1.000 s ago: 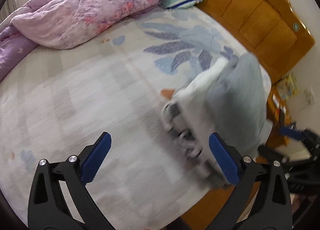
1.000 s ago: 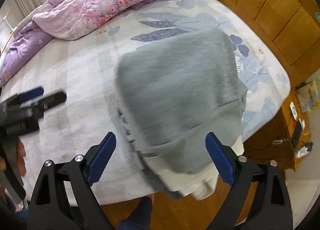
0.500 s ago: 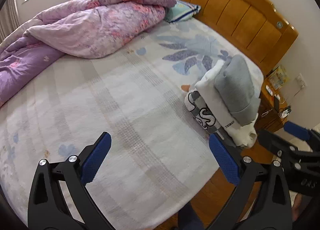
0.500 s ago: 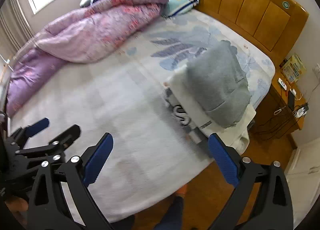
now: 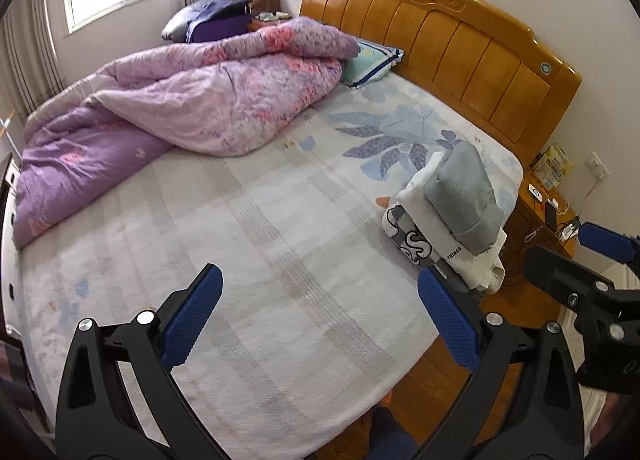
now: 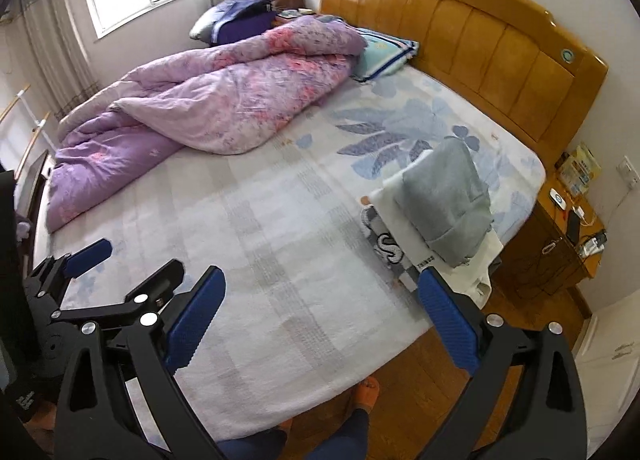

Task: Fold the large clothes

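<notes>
Jaws spread wide and empty, the left gripper [image 5: 318, 314] and right gripper [image 6: 320, 314] hover off the bed's [image 5: 280, 260] near edge. The folded grey knitted sweater [image 6: 446, 196] tops a stack of folded clothes [image 6: 404, 248] far right, nearer the right gripper.

— That headboard [image 5: 448, 44] is glossy varnished wood, catching window glare. The grey folded garment [image 6: 444, 196]?

— Soft matt knit cloth on a smooth white cotton one [image 6: 404, 216]. The bedsheet [image 5: 248, 244] looks fuzzy; the purple quilt [image 5: 192, 108] has crinkled, faintly sheened fabric.

— Gripper pads [image 5: 192, 316]?

— Textured blue rubber on matt black plastic.
</notes>
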